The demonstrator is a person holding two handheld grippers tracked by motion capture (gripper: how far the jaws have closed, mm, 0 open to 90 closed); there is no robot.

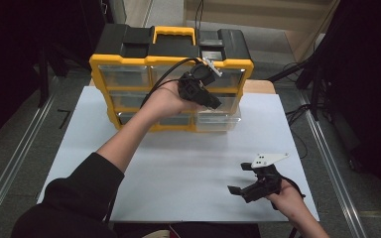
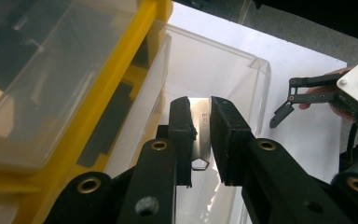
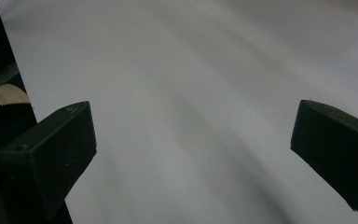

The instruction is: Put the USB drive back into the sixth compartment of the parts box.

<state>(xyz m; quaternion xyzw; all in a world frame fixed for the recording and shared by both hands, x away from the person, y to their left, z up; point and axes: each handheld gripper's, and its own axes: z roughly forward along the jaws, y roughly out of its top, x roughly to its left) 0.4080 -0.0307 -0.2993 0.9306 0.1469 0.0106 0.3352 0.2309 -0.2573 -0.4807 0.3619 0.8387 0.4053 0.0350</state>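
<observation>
Metal, flat and silver with stamped letters, the small blade [image 2: 201, 135] is pinched in the closed left gripper [image 1: 213, 101] above the pulled-out clear drawer [image 2: 223, 74] of the yellow organiser [image 1: 171, 62] at the tabletop's far edge, so lowering and release should follow, while the right gripper [image 1: 245, 179] waits wide open and empty near the front right corner

organizer [image 1: 171, 64]: 1 | claws: 2 | metal blade [image 2: 200, 135]: 1 (in the left claw [image 2: 200, 122])

The metal blade [image 2: 200, 126] — its lettering half hidden between black pads, lower end cut off.
</observation>
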